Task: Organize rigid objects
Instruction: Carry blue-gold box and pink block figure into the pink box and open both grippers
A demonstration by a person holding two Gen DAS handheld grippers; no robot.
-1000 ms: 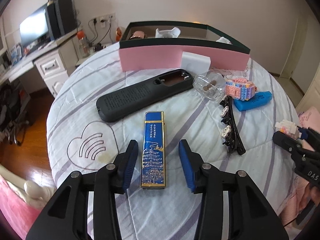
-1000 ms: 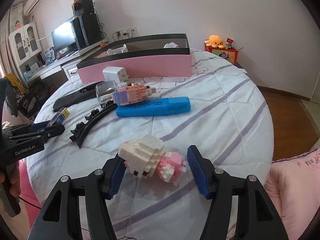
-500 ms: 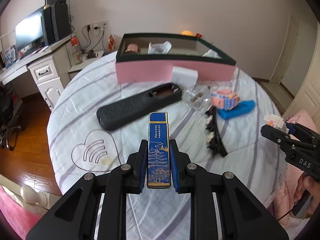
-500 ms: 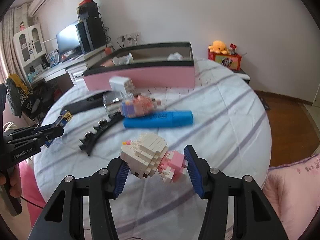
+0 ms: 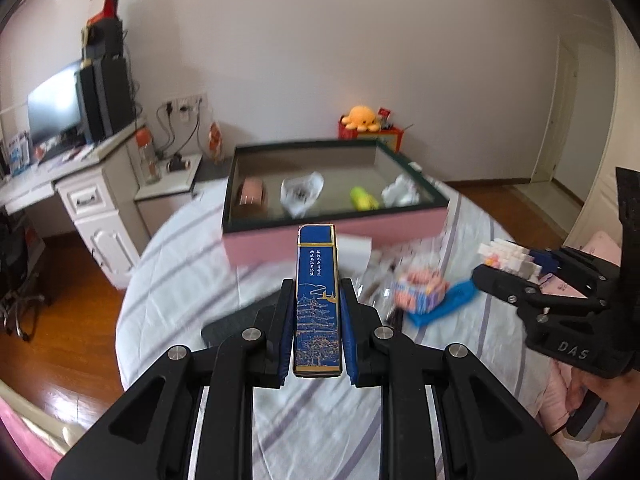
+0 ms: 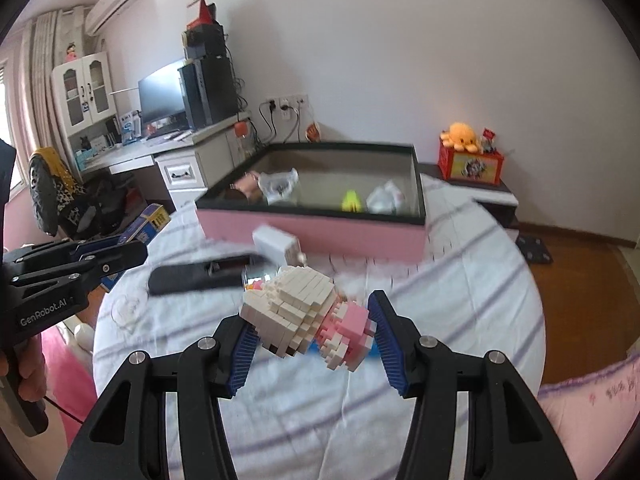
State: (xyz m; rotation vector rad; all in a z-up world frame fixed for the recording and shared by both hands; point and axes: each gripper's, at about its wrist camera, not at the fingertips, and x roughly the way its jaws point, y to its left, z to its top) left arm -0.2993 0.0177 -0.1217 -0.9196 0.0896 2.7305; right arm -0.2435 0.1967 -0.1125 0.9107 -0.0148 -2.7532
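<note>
While clamped, blue case [image 5: 317,300] pointing boxward [image 5: 332,228]

Dark blue flat case [image 5: 318,300] with gold lines and a tower drawing, cream and pink block toy [image 6: 308,316], pink box [image 5: 332,200] with dark green rim, white bed cover [image 6: 460,300] striped with purple, black grippers padded in blue.

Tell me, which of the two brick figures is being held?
The white-and-pink one, clamped in the right gripper. The striped pink-and-blue one lies on the bed beside the blue marker.
</note>
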